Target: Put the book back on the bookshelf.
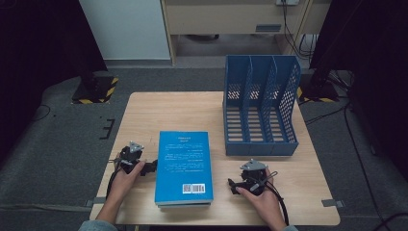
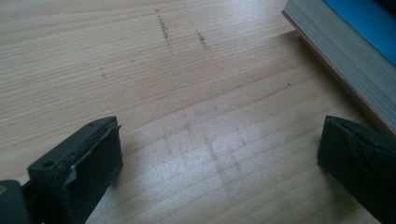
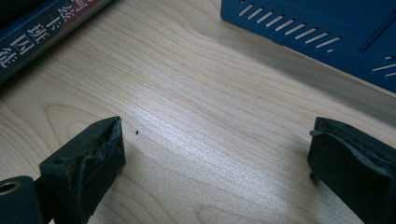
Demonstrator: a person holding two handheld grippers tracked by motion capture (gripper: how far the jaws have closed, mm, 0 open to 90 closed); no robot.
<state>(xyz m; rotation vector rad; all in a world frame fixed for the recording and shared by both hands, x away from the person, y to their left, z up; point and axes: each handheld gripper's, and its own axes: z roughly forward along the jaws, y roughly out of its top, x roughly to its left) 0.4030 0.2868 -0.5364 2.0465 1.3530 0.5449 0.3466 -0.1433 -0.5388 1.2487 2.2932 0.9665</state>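
Observation:
A blue book (image 1: 185,166) lies flat on the wooden table (image 1: 159,113), back cover up with a barcode near its front edge. My left gripper (image 1: 144,166) rests on the table just left of the book, held by a hand. In the left gripper view its jaws stand wide apart over bare wood (image 2: 219,144), with the book's page edge (image 2: 345,70) at the upper right. My right gripper (image 1: 235,185) sits right of the book, below the blue file rack (image 1: 260,106). Its jaws are also wide apart (image 3: 217,149), with the book's spine (image 3: 42,32) upper left and the rack's wall (image 3: 317,28) upper right.
The three-slot blue file rack stands at the table's back right, its open side facing up and toward me. The table's front edge (image 1: 216,224) runs close under both hands. Grey carpet (image 1: 57,144) surrounds the table, with cables (image 1: 346,120) on the right.

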